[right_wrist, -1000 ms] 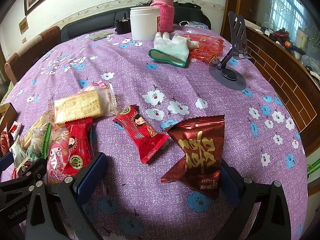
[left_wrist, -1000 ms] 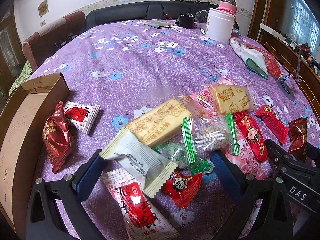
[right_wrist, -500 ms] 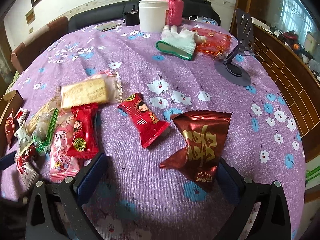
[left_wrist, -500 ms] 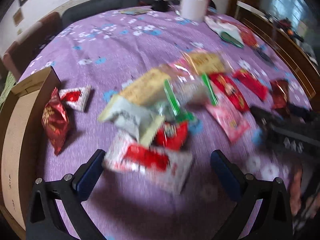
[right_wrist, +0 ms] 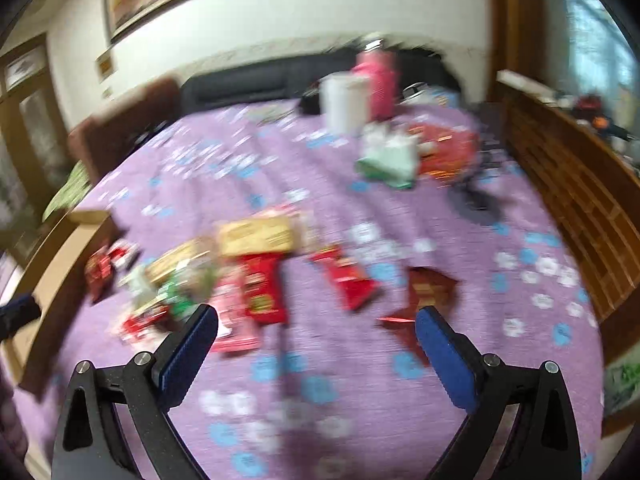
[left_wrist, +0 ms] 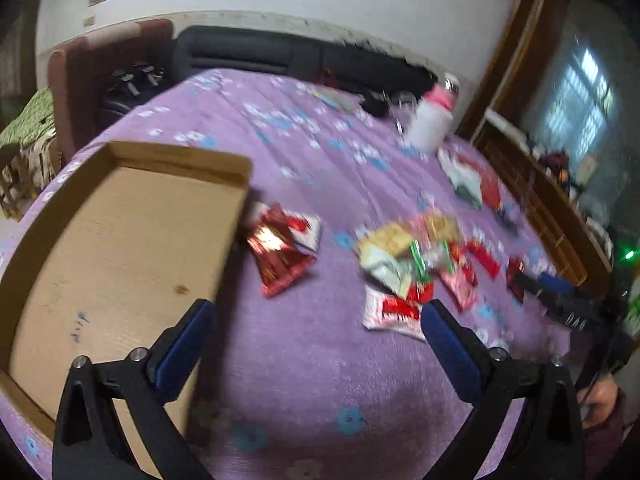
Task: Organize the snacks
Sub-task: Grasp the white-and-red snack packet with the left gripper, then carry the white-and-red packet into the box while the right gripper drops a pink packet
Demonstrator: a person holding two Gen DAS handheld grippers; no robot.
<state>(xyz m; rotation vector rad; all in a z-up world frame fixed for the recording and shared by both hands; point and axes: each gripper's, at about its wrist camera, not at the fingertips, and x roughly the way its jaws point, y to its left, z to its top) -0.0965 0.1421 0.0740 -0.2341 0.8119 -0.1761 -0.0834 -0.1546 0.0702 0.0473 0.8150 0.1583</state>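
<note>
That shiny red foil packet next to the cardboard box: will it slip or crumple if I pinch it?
The red foil packet looks glossy, so the pads may slide on it. Its puffed, creased shape suggests it will crumple and flop, and is probably light. It lies flat beside the cardboard box, so rolling seems unlikely.

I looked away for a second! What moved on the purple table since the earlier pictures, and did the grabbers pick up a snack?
Both grabbers pulled back from the snacks. The left gripper swung toward the cardboard box, jaws closing a little, nothing between them. The right gripper is open and empty. No snack was picked up. The snack pile, the shiny red packet beside the box and the white jar stayed put.
</note>
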